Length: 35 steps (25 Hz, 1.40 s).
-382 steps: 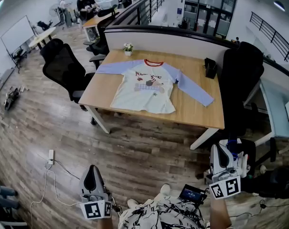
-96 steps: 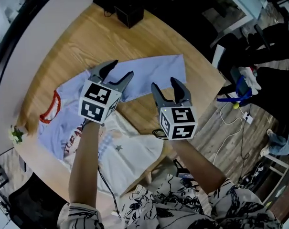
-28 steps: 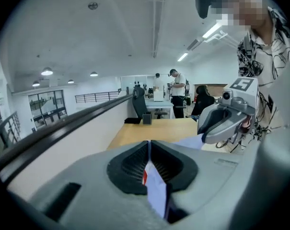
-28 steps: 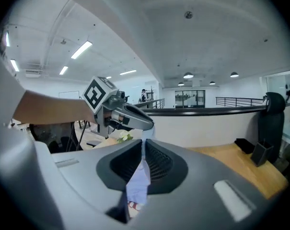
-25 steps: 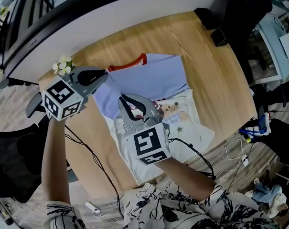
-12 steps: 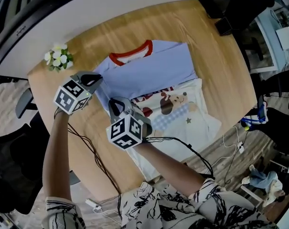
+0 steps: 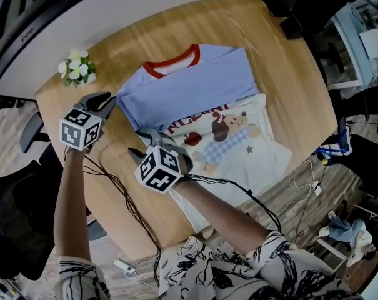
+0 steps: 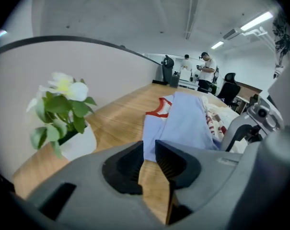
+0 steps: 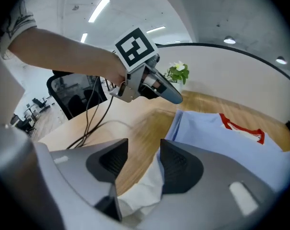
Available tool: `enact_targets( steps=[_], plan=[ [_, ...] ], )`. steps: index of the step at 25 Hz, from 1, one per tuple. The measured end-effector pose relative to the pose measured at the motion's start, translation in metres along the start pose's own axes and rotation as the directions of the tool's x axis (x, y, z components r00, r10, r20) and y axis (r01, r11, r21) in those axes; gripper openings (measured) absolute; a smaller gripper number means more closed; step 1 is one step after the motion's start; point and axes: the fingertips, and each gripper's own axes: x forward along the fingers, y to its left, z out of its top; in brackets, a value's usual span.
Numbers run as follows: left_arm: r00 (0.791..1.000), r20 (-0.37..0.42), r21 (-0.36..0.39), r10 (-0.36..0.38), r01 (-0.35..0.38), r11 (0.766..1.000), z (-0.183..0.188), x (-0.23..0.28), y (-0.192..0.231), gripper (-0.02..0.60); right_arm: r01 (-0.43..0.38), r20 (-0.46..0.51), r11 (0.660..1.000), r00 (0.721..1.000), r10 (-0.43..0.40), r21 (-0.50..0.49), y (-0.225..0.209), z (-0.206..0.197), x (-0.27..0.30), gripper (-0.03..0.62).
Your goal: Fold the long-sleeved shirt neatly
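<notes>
The long-sleeved shirt [image 7: 201,95] lies on the wooden table [image 7: 282,86], red collar away from me, with its pale blue sleeves folded across the chest above the white printed body [image 7: 245,161]. My left gripper [image 7: 105,102] hovers just off the shirt's left shoulder fold [image 8: 183,123]; its jaws [image 8: 148,147] are opening, a narrow gap with only bare wood between them. Lower on the same left edge, my right gripper [image 7: 148,141] is opening too [image 9: 144,147]. Wood shows between its pads and white cloth [image 9: 140,190] lies beneath them, unheld.
A small potted plant [image 7: 76,70] stands near the left gripper at the table's back left. A black box [image 7: 293,24] sits at the far right. Black cables [image 7: 114,186] trail over the table's left edge. Office chairs surround the table; people [image 8: 207,73] stand far off.
Both grippers came down and left toward the table with the blue sleeve fold. The fold now lies flat on the chest, and both pairs of jaws have parted off the cloth.
</notes>
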Motion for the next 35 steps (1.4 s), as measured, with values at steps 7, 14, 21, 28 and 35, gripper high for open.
enact_targets(
  steps=[7, 14, 21, 28, 35],
  plan=[
    [0.982, 0.143, -0.007, 0.125, -0.125, 0.992, 0.019, -0.053, -0.024, 0.138, -0.045, 0.190, 0.999, 0.981, 0.044, 0.001, 0.017, 0.027, -0.054, 0.242],
    [0.896, 0.389, -0.128, 0.216, -0.179, 0.975, 0.045, -0.149, -0.177, 0.250, 0.173, 0.478, 0.984, 0.869, -0.129, -0.049, -0.044, 0.019, -0.246, 0.285],
    [0.799, 0.346, -0.367, 0.491, -0.367, 0.855, -0.006, -0.198, -0.315, 0.258, 0.313, 0.453, 0.949, 0.841, -0.296, 0.038, -0.115, -0.080, -0.405, 0.298],
    [0.746, 0.229, -0.439, 0.625, -0.494, 0.751, -0.037, -0.213, -0.415, 0.258, 0.357, 0.358, 0.932, 0.863, -0.357, 0.071, -0.175, -0.198, -0.483, 0.305],
    [0.757, 0.051, -0.526, 0.652, -0.534, 0.661, -0.105, -0.185, -0.469, 0.258, 0.305, 0.177, 0.946, 0.931, -0.320, 0.110, -0.199, -0.309, -0.464, 0.307]
  ],
)
